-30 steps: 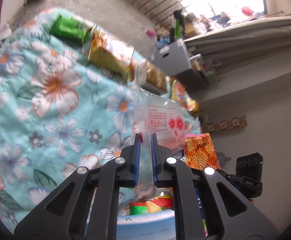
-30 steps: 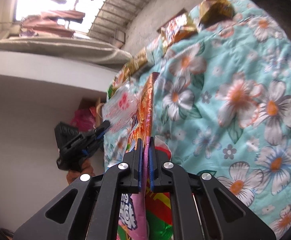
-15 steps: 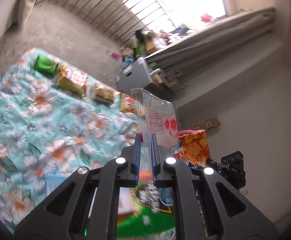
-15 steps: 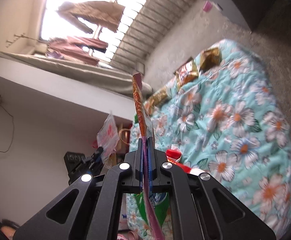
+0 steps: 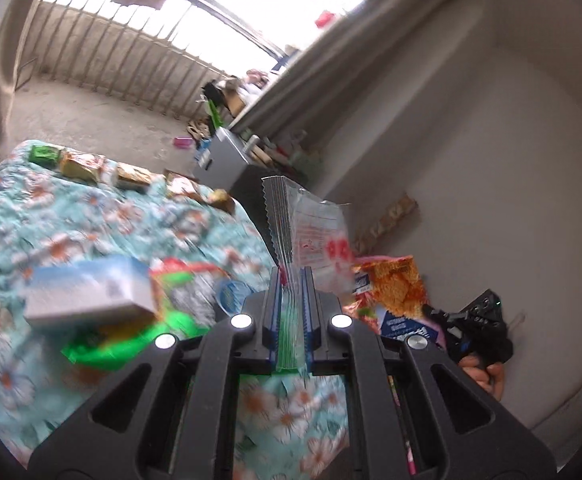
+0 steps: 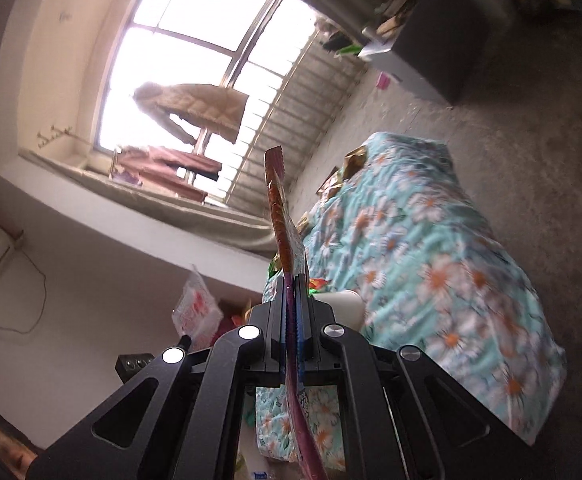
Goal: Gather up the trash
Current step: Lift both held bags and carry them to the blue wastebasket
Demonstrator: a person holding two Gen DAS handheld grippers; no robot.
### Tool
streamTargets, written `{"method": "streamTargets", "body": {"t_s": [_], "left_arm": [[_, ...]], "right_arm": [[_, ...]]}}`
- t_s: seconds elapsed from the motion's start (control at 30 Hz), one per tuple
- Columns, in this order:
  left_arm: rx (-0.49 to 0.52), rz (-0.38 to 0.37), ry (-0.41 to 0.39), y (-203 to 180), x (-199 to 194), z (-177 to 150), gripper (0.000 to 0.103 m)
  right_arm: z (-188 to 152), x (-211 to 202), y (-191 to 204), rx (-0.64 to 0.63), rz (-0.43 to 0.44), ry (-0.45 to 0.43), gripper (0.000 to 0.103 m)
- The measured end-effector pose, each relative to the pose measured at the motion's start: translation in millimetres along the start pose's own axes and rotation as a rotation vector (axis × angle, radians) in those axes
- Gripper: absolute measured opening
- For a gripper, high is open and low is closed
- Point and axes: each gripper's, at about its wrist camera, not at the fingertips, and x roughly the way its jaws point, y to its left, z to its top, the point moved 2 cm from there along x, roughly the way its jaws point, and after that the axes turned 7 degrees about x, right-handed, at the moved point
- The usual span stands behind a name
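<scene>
Both grippers have risen and swung since a second ago: then the flowered blanket filled each view, now I see much more of the window and the wall, and both packets have come up with them. My left gripper is clenched on a clear plastic packet with red print and a zigzag top edge; the packet stands up from between the jaws, clear of the blanket. My right gripper is clenched on an orange snack wrapper, which I see edge-on, rising thin and upright above the jaws, while its pink lower part hangs down below them. In the left view this same wrapper shows its orange face just to the right of the clear packet. Below the left jaws lies a blurred heap of trash on the flowered blanket: a pale blue and white box, something bright green under it, and a round blue lid-like piece, too blurred for me to name. Along the far edge of the blanket there is a row of gold and green packets. Beyond it is the bare floor, a grey box and the barred window.
</scene>
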Motion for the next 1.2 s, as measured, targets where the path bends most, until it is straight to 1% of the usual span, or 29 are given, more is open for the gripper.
{"method": "streamTargets", "body": {"t_s": [0.07, 0.2, 0.33, 0.4, 0.57, 0.67, 0.7, 0.77, 0.83, 0.87, 0.93, 0.97, 1.07, 1.2], "left_arm": [[0.039, -0.006, 0.018, -17, 8, -10, 0.007], [0.086, -0.054, 0.087, -54, 34, -26, 0.007], [0.153, -0.058, 0.144, -87, 63, -39, 0.007], [0.195, -0.058, 0.174, -107, 80, -47, 0.007], [0.299, -0.083, 0.256, -158, 130, -66, 0.007], [0.366, -0.097, 0.305, -186, 164, -76, 0.007], [0.396, -0.105, 0.329, -200, 179, -83, 0.007], [0.442, -0.114, 0.365, -222, 202, -93, 0.007], [0.495, -0.124, 0.420, -248, 234, -108, 0.007], [0.507, -0.124, 0.435, -254, 242, -112, 0.007], [0.537, -0.129, 0.494, -273, 274, -129, 0.007], [0.552, -0.124, 0.517, -282, 287, -136, 0.007], [0.593, -0.109, 0.588, -304, 332, -161, 0.007], [0.630, -0.072, 0.691, -324, 392, -199, 0.008]], "right_arm": [[-9, -22, -18, 0.025, 0.002, -0.042, 0.004], [-17, -68, -52, 0.082, 0.028, -0.122, 0.004], [-23, -106, -88, 0.136, 0.046, -0.197, 0.004], [-24, -125, -108, 0.173, 0.056, -0.229, 0.004], [-28, -167, -157, 0.258, 0.079, -0.317, 0.004], [-28, -190, -183, 0.300, 0.071, -0.386, 0.004], [-28, -195, -190, 0.309, 0.062, -0.405, 0.004], [-26, -209, -207, 0.329, 0.004, -0.468, 0.004], [-25, -221, -222, 0.345, -0.069, -0.530, 0.004], [-24, -226, -231, 0.357, -0.091, -0.553, 0.004], [-23, -233, -247, 0.384, -0.125, -0.592, 0.004], [-22, -236, -253, 0.392, -0.143, -0.605, 0.004], [-20, -246, -281, 0.430, -0.240, -0.667, 0.004], [-21, -260, -319, 0.493, -0.292, -0.736, 0.004]]}}
